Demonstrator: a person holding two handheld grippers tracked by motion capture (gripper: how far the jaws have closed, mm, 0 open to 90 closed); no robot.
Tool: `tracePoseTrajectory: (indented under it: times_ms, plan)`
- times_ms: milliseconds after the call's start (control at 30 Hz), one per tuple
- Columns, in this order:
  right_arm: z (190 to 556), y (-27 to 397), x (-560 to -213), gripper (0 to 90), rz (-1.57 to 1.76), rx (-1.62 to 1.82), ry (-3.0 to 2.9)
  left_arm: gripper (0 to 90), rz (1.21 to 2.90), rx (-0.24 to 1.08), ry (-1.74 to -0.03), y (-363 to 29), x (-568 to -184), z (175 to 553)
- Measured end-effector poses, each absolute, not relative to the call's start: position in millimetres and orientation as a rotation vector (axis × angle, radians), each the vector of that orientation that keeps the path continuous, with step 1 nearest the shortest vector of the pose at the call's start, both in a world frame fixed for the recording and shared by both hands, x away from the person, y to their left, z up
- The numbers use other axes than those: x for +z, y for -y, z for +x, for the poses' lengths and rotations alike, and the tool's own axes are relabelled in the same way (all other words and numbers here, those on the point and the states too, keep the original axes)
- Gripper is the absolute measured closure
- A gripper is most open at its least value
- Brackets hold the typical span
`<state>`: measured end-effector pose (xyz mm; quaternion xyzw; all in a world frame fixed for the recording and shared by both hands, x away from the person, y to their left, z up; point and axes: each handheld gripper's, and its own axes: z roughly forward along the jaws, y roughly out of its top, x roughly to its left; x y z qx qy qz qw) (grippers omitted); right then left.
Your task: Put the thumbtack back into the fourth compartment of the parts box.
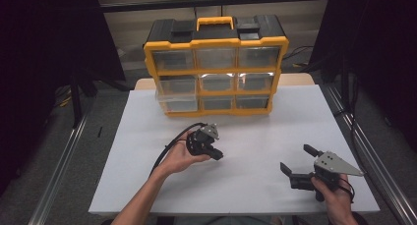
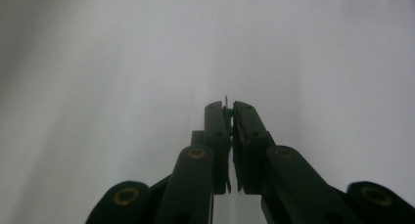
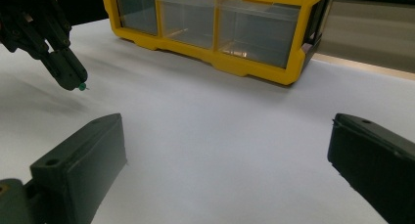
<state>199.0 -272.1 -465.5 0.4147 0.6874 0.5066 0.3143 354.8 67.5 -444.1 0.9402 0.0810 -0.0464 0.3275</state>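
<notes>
A small green-headed pin [image 2: 228,111] is pinched between the tips of my left gripper [image 2: 230,106], its metal point sticking up past the jaws. That left gripper [image 1: 218,156] hovers just above the middle of the white table, shut on the pin; the same pin [image 3: 82,87] pokes from its tip at the upper left of the right gripper view. My right gripper [image 1: 295,160] rests low at the table's right front, jaws spread wide with nothing between them.
A yellow and black drawer cabinet [image 1: 216,63] with clear drawers stands at the back of the white table [image 1: 275,131]; its lower drawers [image 3: 254,31] face my right gripper. A metal rail [image 1: 366,156] runs along the table's right side.
</notes>
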Motion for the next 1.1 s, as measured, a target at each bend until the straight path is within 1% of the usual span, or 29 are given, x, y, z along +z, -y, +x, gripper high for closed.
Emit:
tracePoseTrajectory:
  times_ms: [233,333,400,433,533,567,633,667,767,1100]
  plan:
    - [198.9,272.2,-465.4,0.8,1.090,1.335,-1.811,85.7,2.424,-0.081,-0.207,-71.6,-436.3,353.2]
    - [198.9,272.3,-465.3,0.8,1.091,1.336,-1.809,85.8,2.429,-0.105,-0.199,-74.0,-431.0,353.3]
    - [198.9,272.4,-465.3,0.8,1.092,1.335,-1.808,85.7,2.394,-0.062,-0.224,-74.6,-431.0,351.6]
    - [199.0,272.4,-465.3,0.8,1.092,1.335,-1.808,85.7,2.404,-0.074,-0.215,-75.9,-428.7,352.7]
    - [199.0,272.3,-465.3,0.8,1.093,1.336,-1.808,85.8,2.375,-0.026,-0.233,-79.7,-426.4,353.3]
    - [199.1,272.3,-465.4,0.8,1.092,1.336,-1.809,85.8,2.378,-0.052,-0.235,-81.5,-424.8,354.5]
    - [199.1,272.3,-465.3,0.8,1.093,1.336,-1.808,85.8,2.358,-0.025,-0.253,-83.9,-424.4,355.2]
    - [199.1,272.3,-465.3,0.8,1.095,1.336,-1.808,85.7,2.367,-0.057,-0.230,-86.4,-421.2,357.8]
    - [199.1,272.4,-465.3,0.8,1.094,1.336,-1.809,85.7,2.326,-0.016,-0.253,-88.8,-419.1,357.0]
    - [199.1,272.5,-465.2,0.8,1.093,1.336,-1.807,85.7,2.269,0.000,-0.264,-102.7,-404.3,359.0]
